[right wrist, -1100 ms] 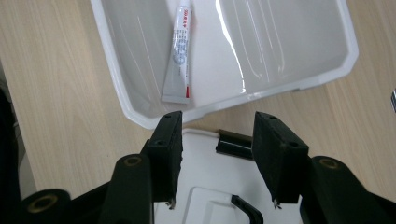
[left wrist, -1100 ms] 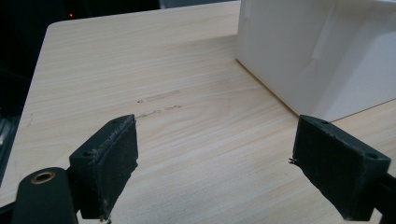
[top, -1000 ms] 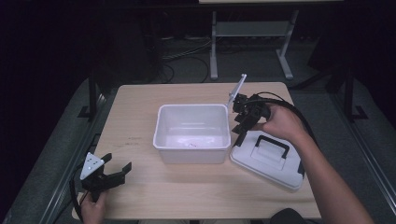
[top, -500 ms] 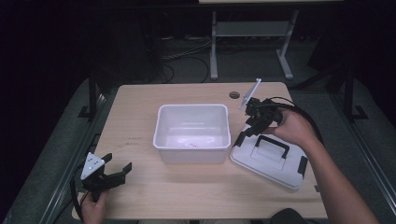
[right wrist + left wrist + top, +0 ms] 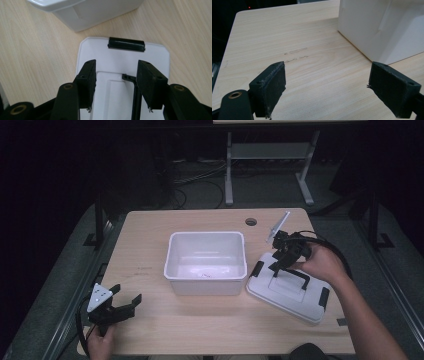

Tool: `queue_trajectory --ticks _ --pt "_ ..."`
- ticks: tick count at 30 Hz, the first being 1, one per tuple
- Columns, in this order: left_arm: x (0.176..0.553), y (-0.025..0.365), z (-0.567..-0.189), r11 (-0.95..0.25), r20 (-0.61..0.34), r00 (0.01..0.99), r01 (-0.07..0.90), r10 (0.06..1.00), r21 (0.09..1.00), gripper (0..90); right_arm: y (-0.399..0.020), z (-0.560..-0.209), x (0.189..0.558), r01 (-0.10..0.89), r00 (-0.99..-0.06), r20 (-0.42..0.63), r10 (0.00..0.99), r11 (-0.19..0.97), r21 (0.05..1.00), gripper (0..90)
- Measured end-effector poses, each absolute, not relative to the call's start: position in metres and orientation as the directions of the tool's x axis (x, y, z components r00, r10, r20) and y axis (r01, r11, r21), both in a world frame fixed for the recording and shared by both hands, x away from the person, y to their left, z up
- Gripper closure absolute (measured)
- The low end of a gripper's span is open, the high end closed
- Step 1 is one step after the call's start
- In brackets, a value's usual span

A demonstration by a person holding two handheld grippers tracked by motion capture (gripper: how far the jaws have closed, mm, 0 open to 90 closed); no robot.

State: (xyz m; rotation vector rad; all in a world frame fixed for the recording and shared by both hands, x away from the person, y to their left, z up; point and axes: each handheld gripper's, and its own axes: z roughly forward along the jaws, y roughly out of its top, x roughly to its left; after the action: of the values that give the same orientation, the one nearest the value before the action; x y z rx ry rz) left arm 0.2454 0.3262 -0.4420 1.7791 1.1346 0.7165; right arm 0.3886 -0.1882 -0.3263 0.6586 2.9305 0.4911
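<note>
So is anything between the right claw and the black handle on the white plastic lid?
Nothing visible. The right claw hangs open directly over the flat white plastic lid, and its black handle runs between the jaws.

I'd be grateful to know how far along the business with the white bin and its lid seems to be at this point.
Done: little. The white bin sits open mid-table, and its lid lies flat beside it. In hand: the right gripper, jaws open, hovers over the lid with the black handle between them, not yet clamped. The left gripper rests open near the table's front corner. Left, presumably: grasping the lid and seating it on the bin.
</note>
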Motion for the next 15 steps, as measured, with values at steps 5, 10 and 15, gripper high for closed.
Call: queue_trajectory --ticks 5,10,15 --pt "0.245 0.326 -0.442 -0.194 0.010 0.416 0.402 0.909 0.895 13.4 -0.195 -0.333 0.389 0.415 -0.895 -0.019 0.445 0.848 0.329 49.0" --pt "0.245 0.326 -0.442 -0.197 0.013 0.417 0.401 0.909 0.895 13.4 -0.203 -0.339 0.390 0.429 -0.889 -0.011 0.458 0.839 0.334 48.7" --pt "0.246 0.326 -0.442 -0.195 0.011 0.415 0.402 0.910 0.895 13.4 -0.212 -0.345 0.390 0.452 -0.876 -0.007 0.482 0.827 0.335 48.5"
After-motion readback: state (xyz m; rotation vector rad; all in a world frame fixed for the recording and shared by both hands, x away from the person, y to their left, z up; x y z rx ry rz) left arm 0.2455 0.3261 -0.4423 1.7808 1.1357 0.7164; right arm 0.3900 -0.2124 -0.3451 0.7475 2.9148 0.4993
